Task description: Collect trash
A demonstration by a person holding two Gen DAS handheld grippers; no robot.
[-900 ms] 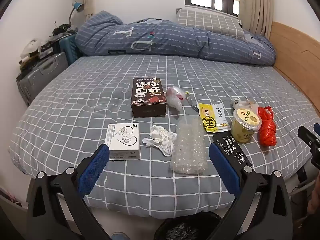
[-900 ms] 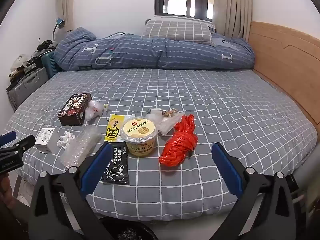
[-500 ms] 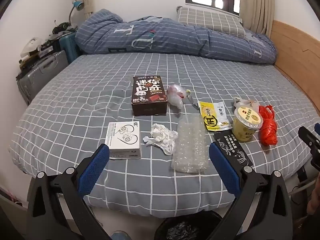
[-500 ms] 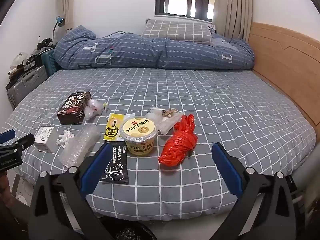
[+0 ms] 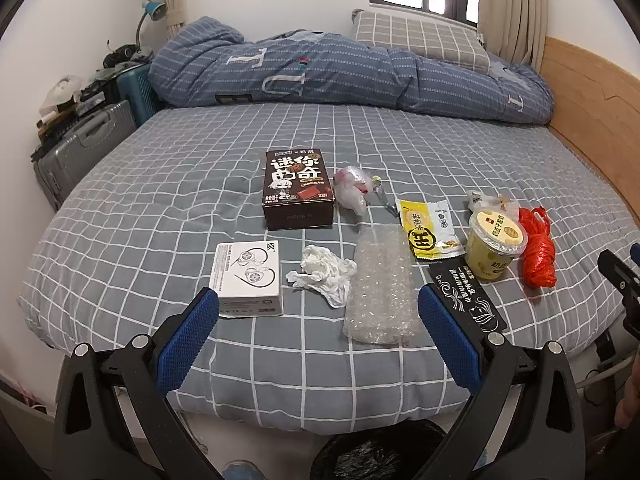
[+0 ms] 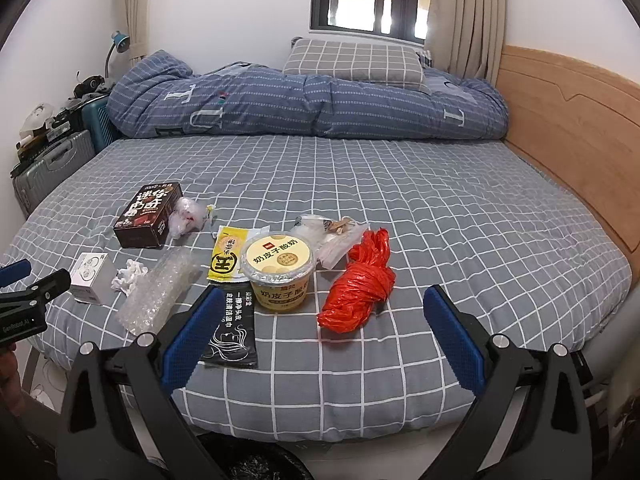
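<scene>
Trash lies along the bed's near edge. In the left wrist view my left gripper (image 5: pixel 318 300) hangs open and empty above a crumpled tissue (image 5: pixel 324 272), between a white earphone box (image 5: pixel 248 280) and a bubble wrap sheet (image 5: pixel 380 288). Farther back are a dark snack box (image 5: pixel 298 190) and a clear plastic bag (image 5: pixel 352 188). My right gripper (image 6: pixel 324 296) is open and empty, just in front of a yellow cup (image 6: pixel 278 272) and a red plastic bag (image 6: pixel 360 288). A black sachet (image 6: pixel 232 328) lies by its left finger, and a yellow packet (image 6: pixel 226 256) is behind that.
A black-lined bin (image 5: pixel 372 456) stands on the floor below the bed's near edge. A folded blue quilt (image 5: pixel 340 76) and a pillow lie at the far end. Suitcases (image 5: pixel 80 148) stand to the left, and a wooden headboard (image 6: pixel 572 136) runs along the right.
</scene>
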